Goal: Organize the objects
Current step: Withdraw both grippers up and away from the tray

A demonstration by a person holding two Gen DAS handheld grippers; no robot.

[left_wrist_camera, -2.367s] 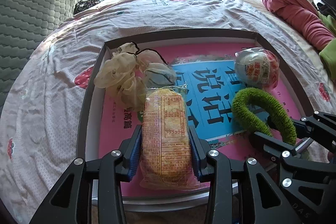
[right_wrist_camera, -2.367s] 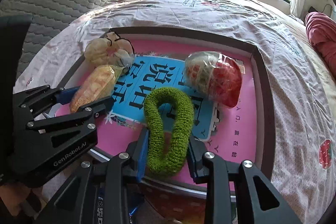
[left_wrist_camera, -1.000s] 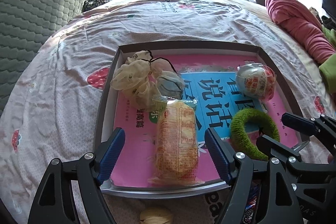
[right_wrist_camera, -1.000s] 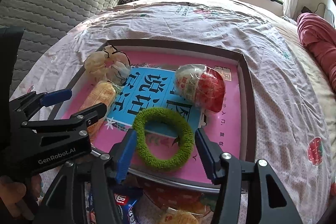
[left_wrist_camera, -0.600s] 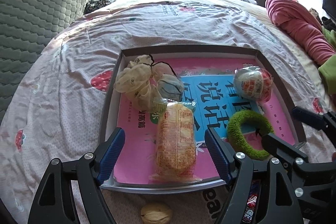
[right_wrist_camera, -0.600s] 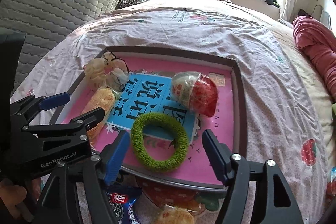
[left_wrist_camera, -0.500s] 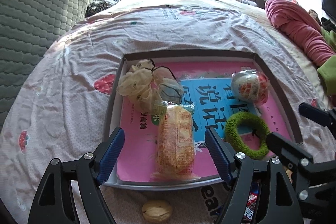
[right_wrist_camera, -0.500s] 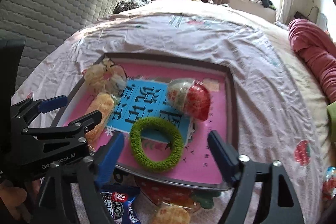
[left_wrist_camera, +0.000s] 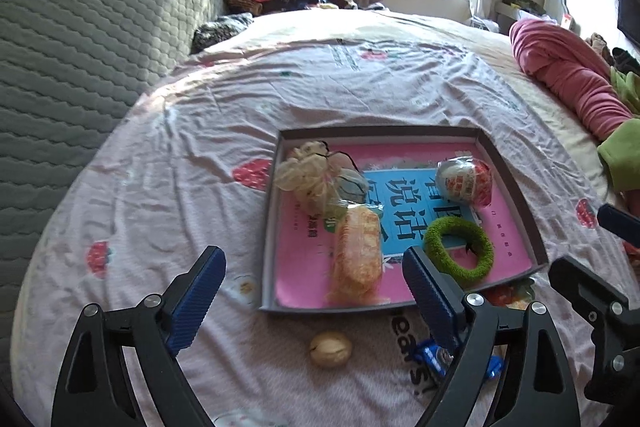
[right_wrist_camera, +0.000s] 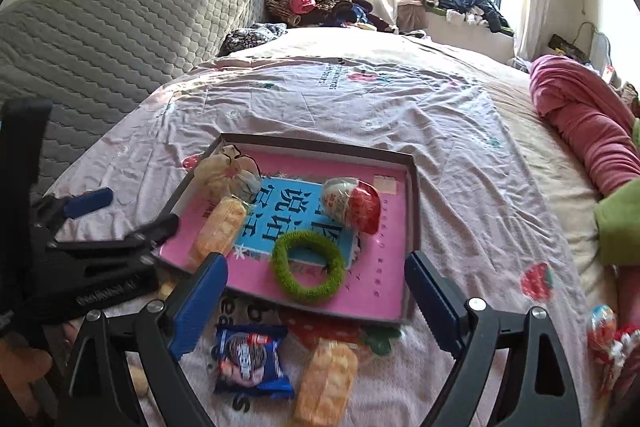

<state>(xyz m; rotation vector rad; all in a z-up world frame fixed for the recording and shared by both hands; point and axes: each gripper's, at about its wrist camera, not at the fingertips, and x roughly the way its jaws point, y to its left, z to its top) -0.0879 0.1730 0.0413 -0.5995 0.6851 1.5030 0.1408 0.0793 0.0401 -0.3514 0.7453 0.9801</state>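
A grey-rimmed tray [left_wrist_camera: 269,227] with a pink and blue floor lies on the bed. In it are an orange cracker packet [left_wrist_camera: 357,255], a green hair ring [left_wrist_camera: 459,251], a cream scrunchie bundle [left_wrist_camera: 312,179] and a foil egg toy [left_wrist_camera: 464,181]. My left gripper [left_wrist_camera: 311,259] hovers above the tray's near left corner. Its jaws are opening, with nothing between them. My right gripper [right_wrist_camera: 316,263] hangs over the tray's near edge, above the green hair ring [right_wrist_camera: 308,275]. Its jaws are also opening and hold nothing.
In front of the tray on the sheet lie a walnut [left_wrist_camera: 330,349], a blue biscuit packet [right_wrist_camera: 250,359] and a second cracker packet [right_wrist_camera: 326,383]. A wrapped sweet [right_wrist_camera: 602,323] lies at the right. A grey quilted headboard [left_wrist_camera: 80,59] is on the left and a pink blanket [left_wrist_camera: 568,79] on the right.
Both grippers let go of the cracker packet and the green ring in the tray, opened wide, then rose and drew back. The loose items in front of the tray came into view.
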